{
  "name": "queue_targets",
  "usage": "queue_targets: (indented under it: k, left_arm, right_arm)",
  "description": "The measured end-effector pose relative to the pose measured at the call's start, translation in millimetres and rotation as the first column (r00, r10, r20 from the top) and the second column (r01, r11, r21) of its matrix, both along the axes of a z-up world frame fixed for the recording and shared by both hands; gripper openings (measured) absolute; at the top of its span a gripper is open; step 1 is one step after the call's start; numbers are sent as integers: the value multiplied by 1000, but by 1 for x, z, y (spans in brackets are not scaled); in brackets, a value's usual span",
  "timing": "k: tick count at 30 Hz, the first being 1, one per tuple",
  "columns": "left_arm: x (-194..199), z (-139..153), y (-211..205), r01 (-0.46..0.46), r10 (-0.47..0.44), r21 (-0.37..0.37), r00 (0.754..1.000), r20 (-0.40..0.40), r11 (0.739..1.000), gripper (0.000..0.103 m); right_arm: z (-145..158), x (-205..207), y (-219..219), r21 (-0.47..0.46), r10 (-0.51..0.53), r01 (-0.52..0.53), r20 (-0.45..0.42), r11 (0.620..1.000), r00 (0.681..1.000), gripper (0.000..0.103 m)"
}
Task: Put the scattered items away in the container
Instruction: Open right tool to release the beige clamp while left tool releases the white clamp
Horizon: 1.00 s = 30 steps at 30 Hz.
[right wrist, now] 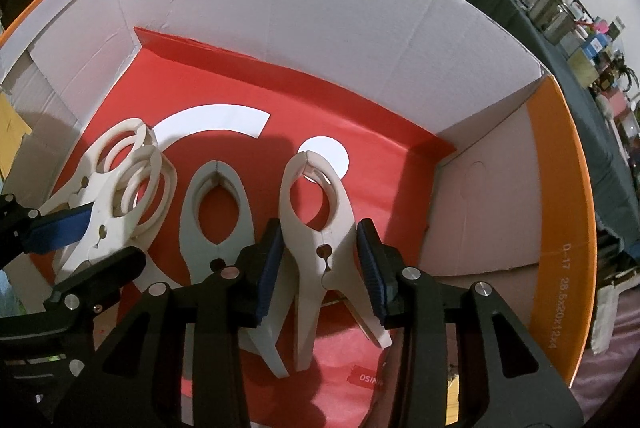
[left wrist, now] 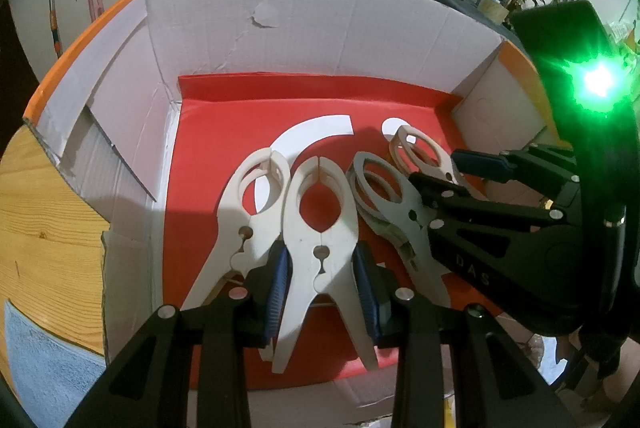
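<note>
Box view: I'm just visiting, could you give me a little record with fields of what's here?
container: cardboard box, red floor
left tool: shut on second clip from left
right tool: straddles rightmost clip, pads seemingly just off it
lying free: grey clip, far-left clip

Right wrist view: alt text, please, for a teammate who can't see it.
A white clip sits between the right gripper's blue pads, inside a cardboard box with a red floor. A grey clip lies beside it; at left, the left gripper clamps another white clip.
</note>
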<state>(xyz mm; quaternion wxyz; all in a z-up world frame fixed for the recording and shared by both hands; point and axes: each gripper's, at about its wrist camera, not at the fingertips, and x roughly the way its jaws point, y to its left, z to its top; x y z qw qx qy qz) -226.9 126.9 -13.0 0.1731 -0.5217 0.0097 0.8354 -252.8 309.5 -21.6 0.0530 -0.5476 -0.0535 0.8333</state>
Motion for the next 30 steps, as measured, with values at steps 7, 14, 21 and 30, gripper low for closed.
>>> queue_targets:
  k: [7,14,21,30]
  left_arm:
    - [1,0,-2,6,-6,-3,1000,-2,1000,35]
    - [0,1,-6,7,-7,6,1000,-5,1000,35]
    - [4,11,-8,8,-7,18,1000,-16,1000,38]
    - [4,18,-1,15,-15,19,1000,-21,1000,38]
  right_arm:
    - [0,3,-4,4,6,-6,-2,1000,1000,48]
    - [0,2,-3,2,8,-8,-4,1000,1000,53]
    - [0,2,-2,10,19,-18,-11,1000,1000,59]
    - [1,2,-2,8,17,-17,-12,1000,1000,60]
